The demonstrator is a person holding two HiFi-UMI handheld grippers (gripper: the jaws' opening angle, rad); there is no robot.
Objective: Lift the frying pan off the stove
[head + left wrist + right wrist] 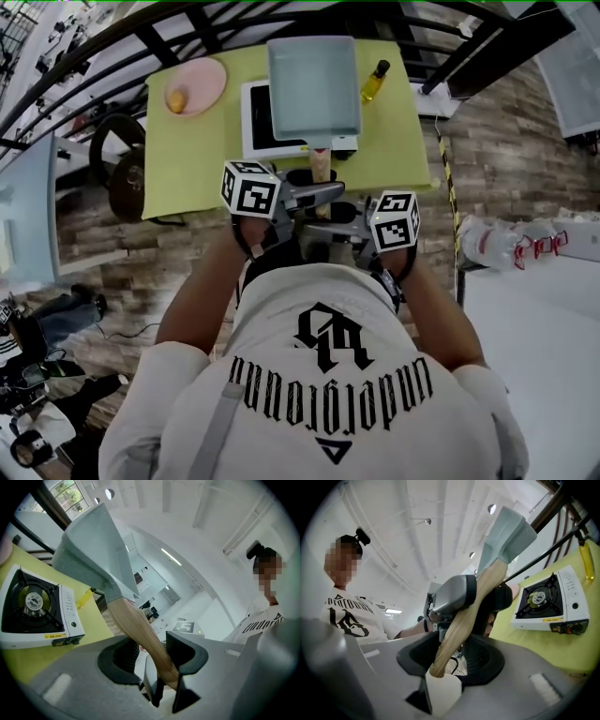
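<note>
Already clear of the burner: frying pan (313, 86) hangs over the stove (254, 122) on the far side; raise it straight and level, both hands together; left gripper (161, 663) pinches the wooden handle (321, 165) mid-length; right gripper (451, 662) clamps its near end.

The head view looks steeply down from above the person's shoulders onto the yellow-green table (187, 159), with the stove (255, 117) and pan (312, 84) some way off. The two gripper views ride close behind their own jaws and face each other, tilted toward the ceiling, each catching the person (at the frame's edge). All three views share the stove and the pan's wooden handle (140, 630) — seen from opposite sides.
</note>
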